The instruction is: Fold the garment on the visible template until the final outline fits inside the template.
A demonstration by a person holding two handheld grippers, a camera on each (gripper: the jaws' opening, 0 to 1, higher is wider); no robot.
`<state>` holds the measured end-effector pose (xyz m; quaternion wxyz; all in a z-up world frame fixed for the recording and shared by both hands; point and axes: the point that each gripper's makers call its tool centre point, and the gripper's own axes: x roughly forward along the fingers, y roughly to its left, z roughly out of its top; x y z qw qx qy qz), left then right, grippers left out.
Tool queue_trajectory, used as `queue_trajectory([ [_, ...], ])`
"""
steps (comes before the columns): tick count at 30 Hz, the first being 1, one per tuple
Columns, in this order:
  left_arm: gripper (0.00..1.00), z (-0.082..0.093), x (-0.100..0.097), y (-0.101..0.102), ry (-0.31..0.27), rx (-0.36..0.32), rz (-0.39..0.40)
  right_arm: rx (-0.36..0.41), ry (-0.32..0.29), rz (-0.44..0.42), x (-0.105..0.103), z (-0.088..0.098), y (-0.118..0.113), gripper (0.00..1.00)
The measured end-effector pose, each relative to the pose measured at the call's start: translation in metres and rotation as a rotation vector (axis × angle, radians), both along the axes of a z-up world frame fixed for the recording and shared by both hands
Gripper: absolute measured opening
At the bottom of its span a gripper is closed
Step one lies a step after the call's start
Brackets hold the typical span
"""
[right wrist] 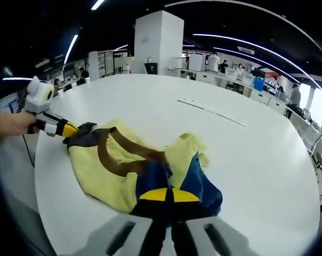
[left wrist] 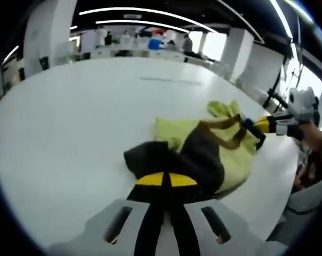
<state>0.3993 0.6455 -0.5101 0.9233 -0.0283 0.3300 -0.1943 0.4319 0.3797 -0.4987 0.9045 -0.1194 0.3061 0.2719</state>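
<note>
Both grippers are closed on the garment (right wrist: pixel 134 165): left gripper (left wrist: pixel 163 181) pinches a dark edge, right gripper (right wrist: pixel 166 196) a blue part. It lies crumpled on the white table (right wrist: pixel 246 160), no fold done yet; template line is approx. beyond it.

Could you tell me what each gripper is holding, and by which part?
Both hold the garment: the left gripper by its dark blue edge, the right gripper by the opposite dark blue edge.

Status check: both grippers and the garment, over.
Left gripper and right gripper both shut on the garment. Garment bunched on the white table, not folded flat. Nothing in the way.
</note>
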Motion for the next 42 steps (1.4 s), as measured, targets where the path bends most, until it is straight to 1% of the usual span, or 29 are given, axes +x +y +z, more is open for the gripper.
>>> queue_trajectory([
  [2, 0.0, 0.008, 0.0, 0.004, -0.01, -0.011, 0.012, -0.002, -0.021, -0.011, 0.001, 0.006, -0.005, 0.0],
  [4, 0.0, 0.019, 0.003, 0.007, -0.036, -0.01, 0.017, -0.01, -0.037, -0.02, 0.003, 0.012, -0.011, 0.0],
  [5, 0.0, 0.027, 0.007, 0.013, -0.064, 0.002, 0.023, -0.015, -0.052, -0.027, 0.004, 0.017, -0.014, 0.0],
  [7, 0.0, 0.042, 0.01, 0.015, -0.105, 0.017, 0.023, -0.014, -0.068, -0.037, 0.006, 0.023, -0.019, 0.0],
  [9, 0.0, 0.052, 0.014, 0.019, -0.125, 0.019, 0.019, -0.015, -0.086, -0.044, 0.008, 0.03, -0.022, 0.0],
  [12, 0.0, 0.063, 0.017, 0.015, -0.147, 0.024, 0.014, -0.023, -0.103, -0.049, 0.012, 0.039, -0.026, 0.0],
  [16, 0.0, 0.072, 0.024, 0.015, -0.171, 0.011, 0.019, -0.035, -0.13, -0.055, 0.016, 0.049, -0.031, 0.0],
  [22, 0.0, 0.092, 0.035, 0.02, -0.215, -0.008, 0.036, -0.04, -0.163, -0.073, 0.026, 0.064, -0.041, 0.0],
  [25, 0.0, 0.109, 0.043, 0.023, -0.252, -0.005, 0.042, -0.045, -0.185, -0.088, 0.034, 0.075, -0.048, 0.0],
  [31, 0.0, 0.133, 0.065, 0.034, -0.305, -0.007, 0.05, -0.048, -0.21, -0.102, 0.054, 0.091, -0.057, 0.0],
  [34, 0.0, 0.139, 0.074, 0.036, -0.321, -0.014, 0.047, -0.05, -0.222, -0.106, 0.068, 0.099, -0.06, 0.0],
  [35, 0.0, 0.144, 0.081, 0.036, -0.343, -0.026, 0.038, -0.057, -0.218, -0.101, 0.071, 0.1, -0.061, 0.0],
  [36, 0.0, 0.146, 0.084, 0.036, -0.349, -0.029, 0.037, -0.052, -0.219, -0.107, 0.077, 0.102, -0.062, 0.0],
  [39, 0.0, 0.148, 0.097, 0.037, -0.355, -0.014, 0.039, -0.035, -0.221, -0.114, 0.089, 0.107, -0.061, 0.0],
  [42, 0.0, 0.147, 0.115, 0.037, -0.356, -0.008, 0.041, -0.025, -0.229, -0.124, 0.103, 0.11, -0.059, 0.0],
])
